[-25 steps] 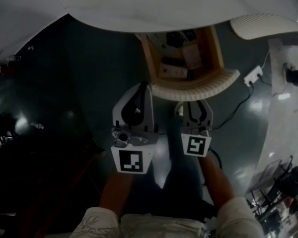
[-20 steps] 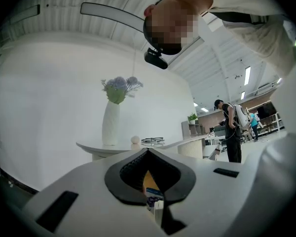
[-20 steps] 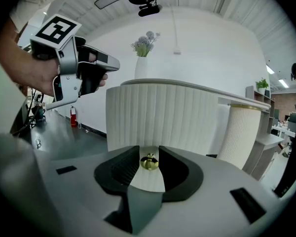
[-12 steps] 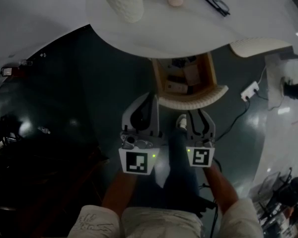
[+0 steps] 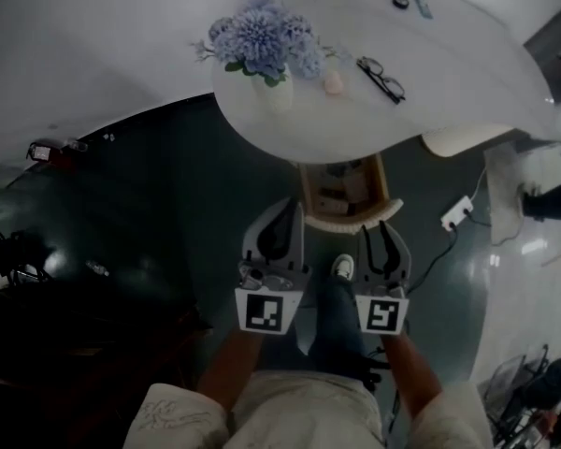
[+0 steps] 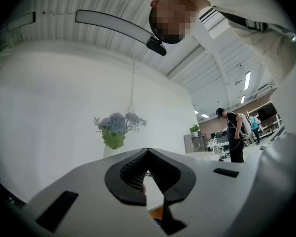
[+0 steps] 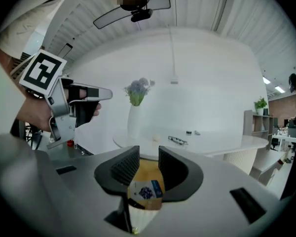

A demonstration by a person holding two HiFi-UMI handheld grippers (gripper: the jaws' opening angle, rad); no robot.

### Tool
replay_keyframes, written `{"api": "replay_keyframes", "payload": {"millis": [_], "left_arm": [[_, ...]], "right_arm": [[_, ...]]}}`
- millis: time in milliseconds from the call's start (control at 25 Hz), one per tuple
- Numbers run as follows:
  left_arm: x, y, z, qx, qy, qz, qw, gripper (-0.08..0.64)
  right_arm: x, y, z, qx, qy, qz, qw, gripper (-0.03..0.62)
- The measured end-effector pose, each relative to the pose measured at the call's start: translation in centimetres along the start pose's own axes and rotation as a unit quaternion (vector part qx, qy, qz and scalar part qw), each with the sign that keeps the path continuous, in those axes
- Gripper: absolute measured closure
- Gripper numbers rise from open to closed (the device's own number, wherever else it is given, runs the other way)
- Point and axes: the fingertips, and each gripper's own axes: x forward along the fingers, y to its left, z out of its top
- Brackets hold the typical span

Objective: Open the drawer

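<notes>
Two claws are held side by side off the near edge of the white counter (image 5: 430,73), above the dark floor (image 5: 168,204) and pointing towards the counter. The left claw (image 5: 288,210) is closed: in the left gripper view its ribbed black pads meet at the tips with nothing caught between them. The right claw (image 5: 376,234) stands open, its pads well apart and pressing on nothing; through the gap the right gripper view looks down at the drawer.

The drawer (image 5: 351,221) sits pulled out from under the counter's near edge, its pale ribbed front facing the claws and its wooden inside laid bare. Boxes lie in it, dark and tan, and one package (image 7: 147,190) carries a label with blue print. Neither claw touches the drawer.

On the counter, towards its left rim, a white vase (image 5: 276,92) holds blue flowers (image 5: 262,40). Just right of the vase lies a small pink thing (image 5: 333,84), too small to name, and beyond it a pair of dark-framed glasses (image 5: 381,78). At the counter's far rim lie two small dark things (image 5: 400,1), too small to tell.

Below the counter's near edge, between the two claws, the person's white shoe (image 5: 343,267) stands on the floor. Off the counter's right side a white power strip (image 5: 455,212) lies on the floor with its cable.
</notes>
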Motion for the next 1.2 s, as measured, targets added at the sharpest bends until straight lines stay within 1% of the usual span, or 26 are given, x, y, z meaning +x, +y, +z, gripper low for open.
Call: {"api": "replay_keyframes", "payload": {"millis": [120, 280, 440, 560, 760, 880, 960, 1080, 1120, 1200], "left_arm": [[0.0, 0.5, 2.6, -0.012, 0.002, 0.014, 0.9998, 0.565], [0.0, 0.8, 5.3, -0.005, 0.018, 0.019, 0.9997, 0.565], [-0.4, 1.3, 9.1, -0.012, 0.01, 0.027, 0.9995, 0.565], [-0.6, 1.4, 11.8, -0.017, -0.009, 0.033, 0.9993, 0.565], [-1.2, 2.4, 13.8, -0.009, -0.007, 0.041, 0.9991, 0.565], [-1.2, 2.6, 14.1, -0.008, -0.007, 0.041, 0.9991, 0.565], [-0.9, 2.6, 14.2, -0.008, -0.008, 0.038, 0.9992, 0.565], [-0.7, 2.6, 14.4, -0.007, -0.019, 0.036, 0.9992, 0.565], [-0.7, 2.5, 14.4, -0.004, -0.02, 0.033, 0.9993, 0.565], [-0.5, 2.4, 14.6, 0.001, -0.022, 0.027, 0.9994, 0.565]], "right_arm": [[0.3, -0.3, 5.2, -0.002, -0.019, 0.0, 1.0, 0.485], [-0.3, -0.5, 12.2, -0.022, -0.055, -0.004, 0.998, 0.485], [-0.9, 0.1, 17.4, -0.037, -0.083, 0.002, 0.996, 0.485], [-1.1, 0.2, 20.7, -0.028, -0.109, 0.005, 0.994, 0.485], [-0.7, 0.8, 23.9, -0.02, -0.122, 0.022, 0.992, 0.486], [-1.1, 0.9, 24.7, -0.02, -0.127, 0.021, 0.992, 0.491], [-1.2, 0.8, 25.1, -0.018, -0.132, 0.018, 0.991, 0.511], [-1.3, 0.6, 25.4, -0.011, -0.136, 0.007, 0.991, 0.576], [-1.4, 0.5, 25.4, -0.011, -0.135, 0.004, 0.991, 0.586], [-1.2, 0.3, 25.3, -0.012, -0.131, 0.0, 0.991, 0.586]]}}
